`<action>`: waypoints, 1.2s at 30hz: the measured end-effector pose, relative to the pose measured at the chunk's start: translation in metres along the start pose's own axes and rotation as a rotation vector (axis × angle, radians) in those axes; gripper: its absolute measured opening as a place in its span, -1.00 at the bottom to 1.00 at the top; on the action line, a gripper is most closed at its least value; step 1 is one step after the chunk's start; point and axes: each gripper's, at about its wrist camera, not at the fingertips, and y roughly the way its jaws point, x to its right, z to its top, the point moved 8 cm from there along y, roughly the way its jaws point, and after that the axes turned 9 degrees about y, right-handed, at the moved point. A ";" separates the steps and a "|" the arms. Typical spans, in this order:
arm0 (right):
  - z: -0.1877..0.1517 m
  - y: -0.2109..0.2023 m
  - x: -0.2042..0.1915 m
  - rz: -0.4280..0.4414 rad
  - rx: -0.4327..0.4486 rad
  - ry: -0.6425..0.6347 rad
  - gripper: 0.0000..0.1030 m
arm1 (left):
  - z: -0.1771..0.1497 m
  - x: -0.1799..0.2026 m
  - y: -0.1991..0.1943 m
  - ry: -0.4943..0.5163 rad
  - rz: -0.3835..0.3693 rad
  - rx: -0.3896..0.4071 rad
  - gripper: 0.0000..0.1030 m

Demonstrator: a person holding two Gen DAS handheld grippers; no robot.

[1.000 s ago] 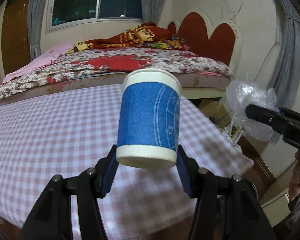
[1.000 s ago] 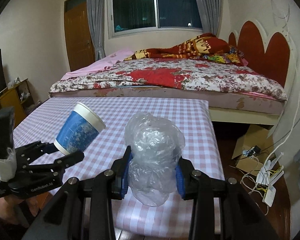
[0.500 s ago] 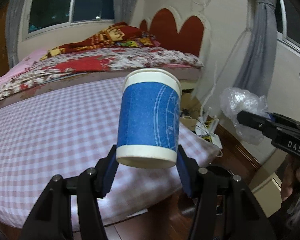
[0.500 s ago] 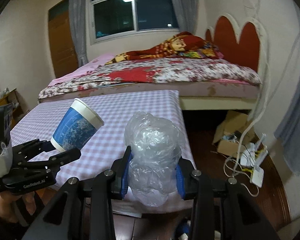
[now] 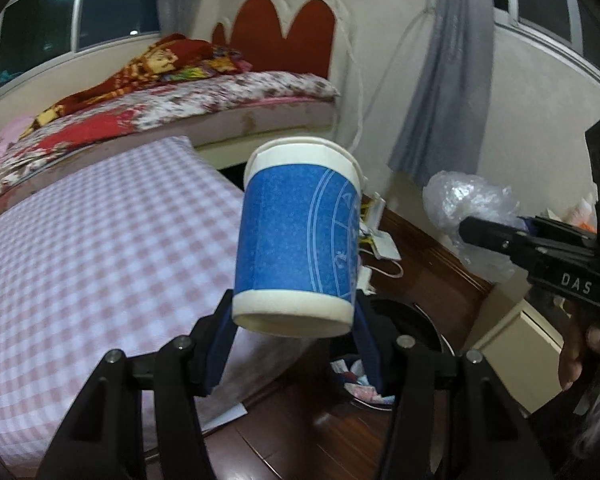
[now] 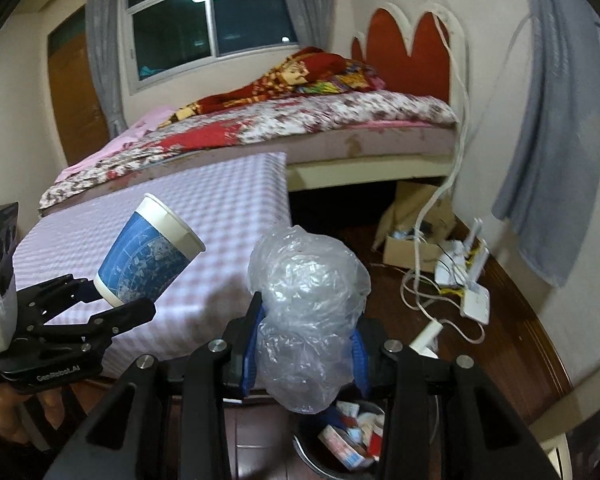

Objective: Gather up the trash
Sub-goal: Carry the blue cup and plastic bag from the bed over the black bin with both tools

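Right wrist view: right gripper [image 6: 306, 354] clamps plastic wrap [image 6: 306, 320] above bin [image 6: 340, 440]; left gripper [image 5: 292, 336] pinches paper cup [image 5: 296, 236] beside bin; light wrap may drift past rim.

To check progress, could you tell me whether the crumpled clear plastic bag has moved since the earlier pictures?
Yes: the crumpled clear plastic bag has swung right, off the checked table, over the waste bin.

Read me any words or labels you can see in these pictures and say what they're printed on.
"DAS" on the right gripper, the rest cut off.
"GenRobot.AI" on the left gripper.
Blue paper cup: white line markings, too small to read.
Packets in the trash bin: print too blurred.
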 end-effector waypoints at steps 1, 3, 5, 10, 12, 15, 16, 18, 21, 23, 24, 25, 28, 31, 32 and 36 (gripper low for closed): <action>-0.003 0.000 0.005 -0.007 -0.003 0.005 -0.24 | -0.001 0.007 0.003 0.008 -0.012 -0.007 0.08; -0.010 -0.001 0.015 -0.026 -0.011 0.015 -0.24 | -0.004 0.019 0.009 0.024 -0.029 -0.020 0.08; -0.019 0.001 0.029 -0.046 -0.023 0.031 -0.24 | -0.009 0.031 0.016 0.038 -0.052 -0.039 0.08; -0.039 0.005 0.060 -0.097 -0.056 0.061 -0.24 | -0.023 0.058 0.034 0.068 -0.102 -0.089 0.08; -0.047 0.006 0.070 -0.110 -0.067 0.076 -0.24 | -0.029 0.066 0.040 0.074 -0.116 -0.107 0.08; -0.059 0.010 0.084 -0.129 -0.089 0.093 -0.24 | -0.037 0.077 0.047 0.084 -0.136 -0.132 0.08; -0.064 0.012 0.089 -0.135 -0.099 0.099 -0.24 | -0.040 0.082 0.051 0.089 -0.144 -0.143 0.08; -0.078 0.018 0.100 -0.152 -0.129 0.107 -0.24 | -0.045 0.090 0.056 0.096 -0.157 -0.161 0.08; -0.092 0.023 0.106 -0.164 -0.160 0.107 -0.24 | -0.051 0.099 0.066 0.105 -0.170 -0.190 0.08; -0.100 0.026 0.110 -0.174 -0.176 0.099 -0.24 | -0.056 0.104 0.074 0.110 -0.178 -0.213 0.08; -0.103 0.027 0.113 -0.176 -0.184 0.102 -0.24 | -0.059 0.106 0.078 0.112 -0.183 -0.226 0.08; -0.104 0.029 0.113 -0.176 -0.188 0.103 -0.24 | -0.062 0.107 0.082 0.112 -0.186 -0.239 0.08; -0.110 0.037 0.119 -0.183 -0.208 0.099 -0.23 | -0.068 0.112 0.092 0.112 -0.193 -0.268 0.08; -0.116 0.047 0.122 -0.186 -0.232 0.088 -0.23 | -0.074 0.116 0.101 0.108 -0.200 -0.293 0.08; -0.118 0.052 0.123 -0.187 -0.244 0.082 -0.23 | -0.075 0.117 0.103 0.109 -0.203 -0.300 0.08; -0.126 0.071 0.125 -0.182 -0.283 0.066 -0.23 | -0.080 0.120 0.115 0.120 -0.215 -0.327 0.09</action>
